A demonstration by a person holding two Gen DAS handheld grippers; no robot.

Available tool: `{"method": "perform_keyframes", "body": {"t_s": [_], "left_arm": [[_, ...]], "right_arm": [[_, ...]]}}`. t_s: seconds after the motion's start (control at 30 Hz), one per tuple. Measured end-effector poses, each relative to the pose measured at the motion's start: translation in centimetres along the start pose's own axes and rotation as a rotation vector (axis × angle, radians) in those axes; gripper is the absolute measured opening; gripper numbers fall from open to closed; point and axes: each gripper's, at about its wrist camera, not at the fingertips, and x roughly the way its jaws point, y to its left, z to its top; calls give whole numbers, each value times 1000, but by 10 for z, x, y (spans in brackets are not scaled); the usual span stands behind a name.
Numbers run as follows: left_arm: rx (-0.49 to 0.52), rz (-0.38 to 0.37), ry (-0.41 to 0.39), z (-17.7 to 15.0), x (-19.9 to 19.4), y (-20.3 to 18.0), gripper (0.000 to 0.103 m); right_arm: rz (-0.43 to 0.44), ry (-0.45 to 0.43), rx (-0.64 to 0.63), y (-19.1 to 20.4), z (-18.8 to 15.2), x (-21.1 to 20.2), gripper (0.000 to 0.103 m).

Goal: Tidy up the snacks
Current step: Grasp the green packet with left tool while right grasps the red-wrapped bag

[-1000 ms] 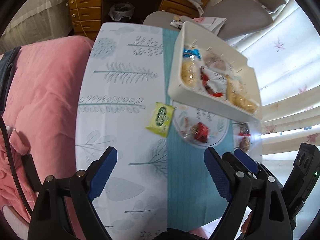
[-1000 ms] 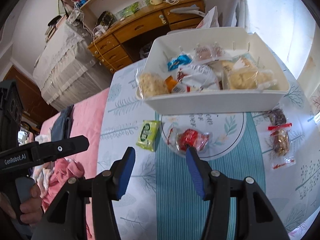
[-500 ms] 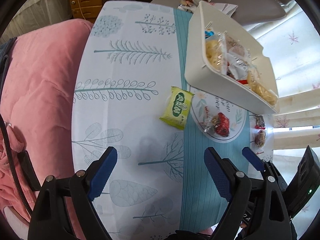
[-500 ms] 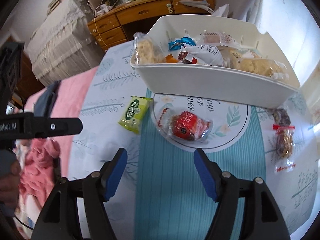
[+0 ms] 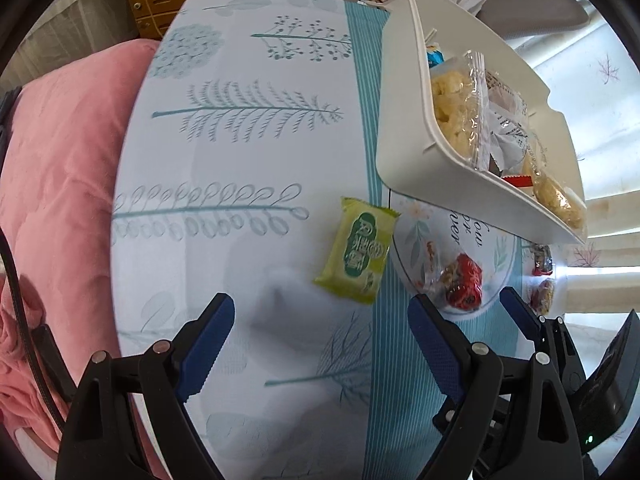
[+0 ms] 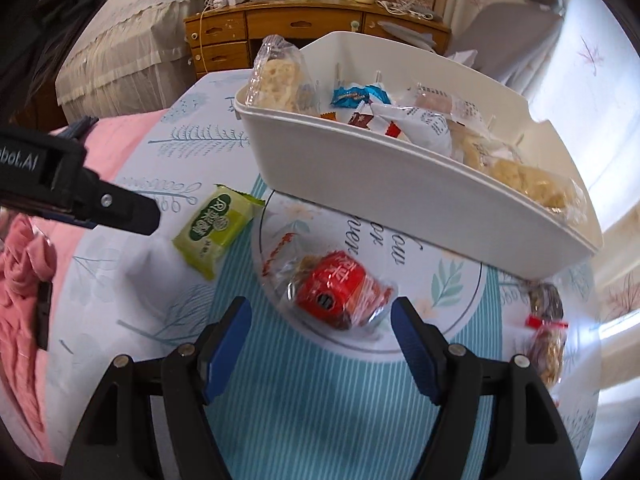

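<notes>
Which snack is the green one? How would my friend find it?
Find the big white bin full of snacks on the leafy tablecloth. Just in front of its left corner lies the green packet, flat on the cloth beside the round mat. It is the only green wrapper; the red snack beside it sits in clear plastic.
</notes>
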Motion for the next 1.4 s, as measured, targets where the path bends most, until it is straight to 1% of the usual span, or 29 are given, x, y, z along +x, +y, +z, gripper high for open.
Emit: {"method": "perform_keyframes", "body": {"t_s": [0.3, 0.5, 0.57, 0.63, 0.67, 0.73, 0.83, 0.87, 0.9, 1.03, 1.17, 1.4], "left_arm": [[24, 21, -7, 17, 31, -17, 88], [23, 37, 11, 25, 49, -30, 87], [23, 46, 20, 26, 55, -32, 79], [23, 61, 36, 27, 60, -35, 74], [25, 71, 27, 27, 60, -37, 71], [27, 85, 23, 28, 63, -44, 68], [17, 99, 11, 30, 63, -48, 52], [9, 97, 8, 31, 63, -49, 43], [1, 93, 5, 31, 62, -49, 38], [-22, 91, 0, 31, 60, -48, 36], [-54, 83, 21, 24, 57, -41, 36], [-75, 88, 40, 4, 46, -30, 36]], "right_arm": [[17, -3, -88, 0, 3, 24, 73], [52, -16, -118, -6, 7, 33, 73], [60, -17, -113, -10, 8, 36, 73], [77, -20, -106, -13, 8, 37, 73], [82, -21, -106, -14, 8, 38, 73], [92, -25, -107, -15, 9, 37, 73], [104, -27, -106, -18, 10, 37, 70], [106, -28, -104, -18, 9, 36, 68], [110, -29, -102, -18, 8, 35, 66], [118, -21, -103, -19, 7, 30, 61], [117, 2, -101, -14, 6, 27, 59], [125, 76, -95, -7, 5, 22, 58]]}}
